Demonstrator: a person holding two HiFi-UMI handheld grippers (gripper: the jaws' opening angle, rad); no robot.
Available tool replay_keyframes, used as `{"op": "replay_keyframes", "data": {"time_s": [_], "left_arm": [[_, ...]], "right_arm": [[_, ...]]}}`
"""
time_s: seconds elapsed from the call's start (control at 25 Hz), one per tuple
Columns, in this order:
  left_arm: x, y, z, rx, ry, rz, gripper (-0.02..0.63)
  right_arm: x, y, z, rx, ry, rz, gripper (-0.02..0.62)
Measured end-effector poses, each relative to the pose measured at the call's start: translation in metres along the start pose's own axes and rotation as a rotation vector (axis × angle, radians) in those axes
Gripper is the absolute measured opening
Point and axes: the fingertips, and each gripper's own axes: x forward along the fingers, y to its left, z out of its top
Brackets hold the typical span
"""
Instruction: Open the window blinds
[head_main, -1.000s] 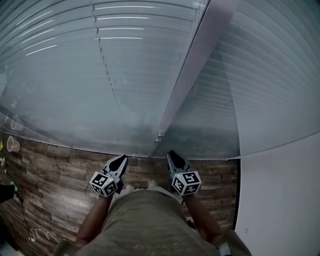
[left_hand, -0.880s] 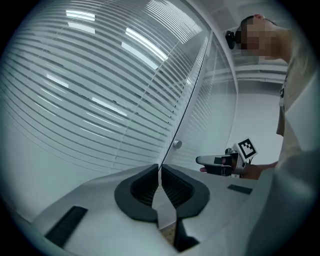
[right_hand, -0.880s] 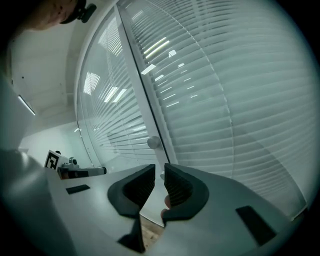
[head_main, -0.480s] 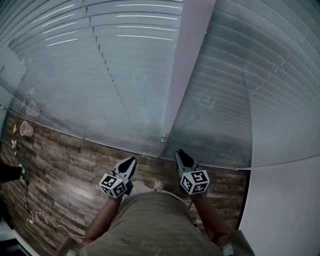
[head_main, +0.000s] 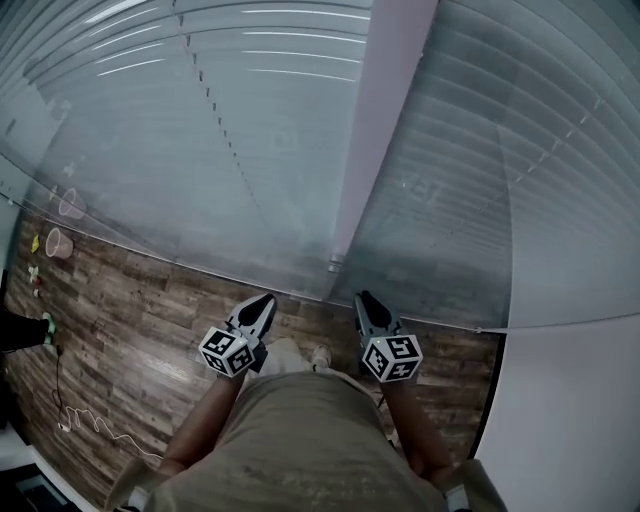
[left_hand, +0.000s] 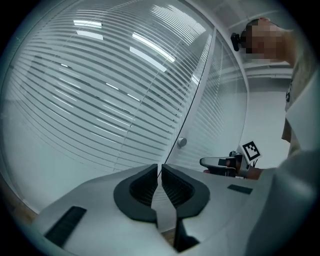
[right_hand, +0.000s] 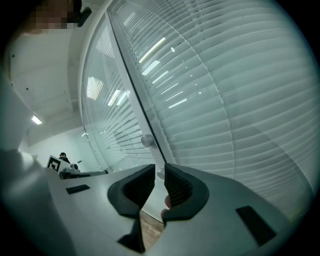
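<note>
Closed white slatted blinds hang behind glass: one panel at the left (head_main: 250, 150) and one at the right (head_main: 450, 190), with a white upright frame (head_main: 385, 130) between them. A small round knob (head_main: 335, 265) sits near the frame's foot and also shows as the knob (left_hand: 182, 142) and the knob (right_hand: 147, 140) in the gripper views. My left gripper (head_main: 262, 305) and right gripper (head_main: 365, 303) point at the glass low down, either side of the frame, apart from it. Both the left gripper (left_hand: 160, 167) and the right gripper (right_hand: 160, 167) are shut with nothing between their pads.
Wood-plank floor (head_main: 130, 320) runs along the foot of the glass. Pink cups (head_main: 58, 243) stand on it at the far left, and a thin cable (head_main: 85, 425) lies lower left. A plain white wall (head_main: 570, 420) closes the right side.
The head view has swung, so the foot of the glass sits differently and the cups have shifted in the picture. The right gripper has sunk slightly. Both jaws stay shut.
</note>
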Motion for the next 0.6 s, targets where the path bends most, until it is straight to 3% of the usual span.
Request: {"op": "replay_keyframes", "data": {"time_s": [0.24,0.4,0.6], "left_arm": [[0.014,0.031,0.020,0.029,0.015,-0.050,0.018],[0.017,0.052,0.026,0.019,0.046,-0.090,0.018],[0.023,0.067,0.023,0.009,0.082,-0.164,0.021]], "right_arm": [[0.038,0.006,-0.004,-0.006,0.026,-0.014,0.046],[0.064,0.021,-0.012,0.036,0.084,-0.016,0.143],[0.085,0.013,-0.028,0.143,0.079,-0.121,0.160]]}}
